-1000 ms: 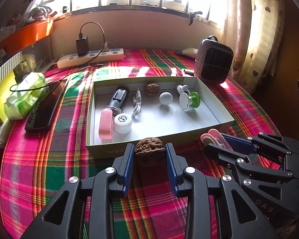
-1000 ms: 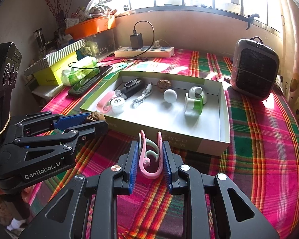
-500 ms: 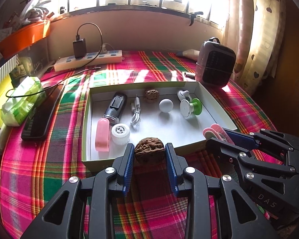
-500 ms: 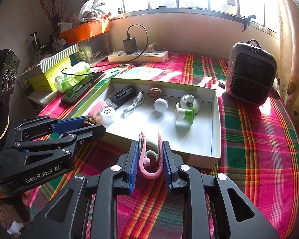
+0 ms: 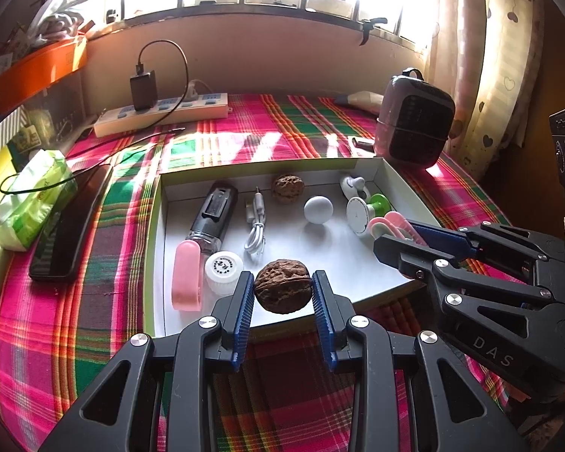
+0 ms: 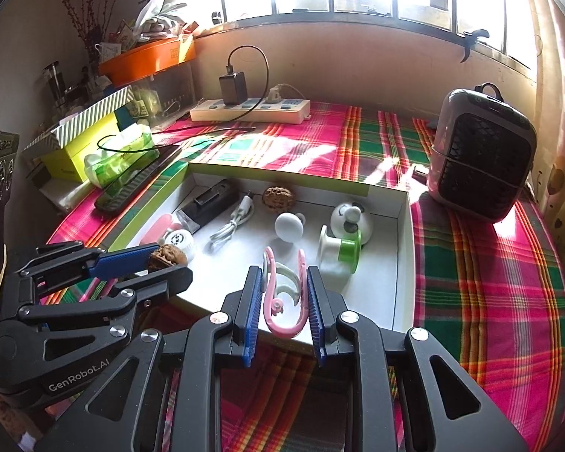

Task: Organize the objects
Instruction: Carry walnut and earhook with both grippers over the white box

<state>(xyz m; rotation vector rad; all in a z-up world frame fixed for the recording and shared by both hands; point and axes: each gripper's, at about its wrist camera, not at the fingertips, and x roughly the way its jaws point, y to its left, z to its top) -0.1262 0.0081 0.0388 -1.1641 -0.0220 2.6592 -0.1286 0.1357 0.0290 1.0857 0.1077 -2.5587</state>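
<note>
The left gripper (image 5: pixel 282 293) is clenched on a walnut (image 5: pixel 283 290), holding it over the near edge of the white box (image 5: pixel 361 286), toward six o'clock of the box. The right gripper (image 6: pixel 284 293) is clenched on a pink and pale green clip (image 6: pixel 284 293), also over the box's near edge, with its tips pointing in toward twelve o'clock.

Inside the box, seen from the left wrist camera, a second walnut (image 5: pixel 288 187) lies at twelve o'clock against the far wall. A white ball (image 5: pixel 318 209) sits just right of centre, and a white and green spool (image 5: pixel 369 211) lies at about three o'clock, with a small white toy (image 5: pixel 352 185) behind it at two o'clock. A white cable (image 5: pixel 256 226) lies near the centre. A black device (image 5: pixel 215 214) lies at ten o'clock, a pink case (image 5: pixel 187 275) at eight o'clock, and a white round cap (image 5: pixel 223 266) just beside it.

The box rests on a plaid cloth (image 5: pixel 75 339). Beyond it stand a power strip (image 5: pixel 162 116) at eleven o'clock and a small heater (image 5: pixel 414 124) at two o'clock
</note>
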